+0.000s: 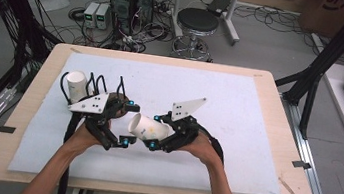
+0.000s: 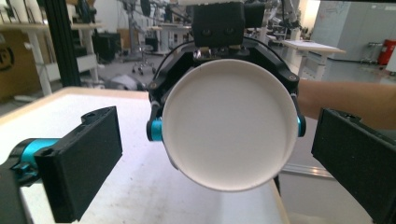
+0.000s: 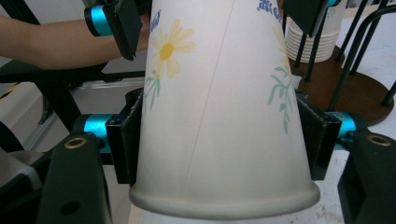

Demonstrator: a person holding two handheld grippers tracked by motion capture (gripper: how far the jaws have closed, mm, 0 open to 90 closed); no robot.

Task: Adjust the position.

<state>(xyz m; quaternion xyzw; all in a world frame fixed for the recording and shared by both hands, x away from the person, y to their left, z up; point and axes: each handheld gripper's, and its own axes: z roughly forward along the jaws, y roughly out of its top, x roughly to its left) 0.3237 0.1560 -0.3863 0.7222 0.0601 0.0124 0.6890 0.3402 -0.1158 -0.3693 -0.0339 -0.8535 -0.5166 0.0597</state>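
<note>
Cup handover at mid-table, base end toward the left gripper.

Left gripper [image 1: 126,124] stands with its jaws spread wide, one pad on either side of the paper cup's [image 1: 148,128] base but touching neither; from its own camera the cup's [image 2: 229,124] round bottom faces it squarely, so the cup's long axis runs straight along the line between the two hands, lying roughly level above the white mat [image 1: 235,135]. Right gripper [image 1: 154,131] is clamped on the cup near its rim end, pads [image 3: 125,140] pressed to the flowered wall [image 3: 219,107]. Far left, a wire cup rack [image 1: 105,88] with another cup [image 1: 76,86] sits well apart. Whichever hand moves next, the right one alone carries the cup.
</note>
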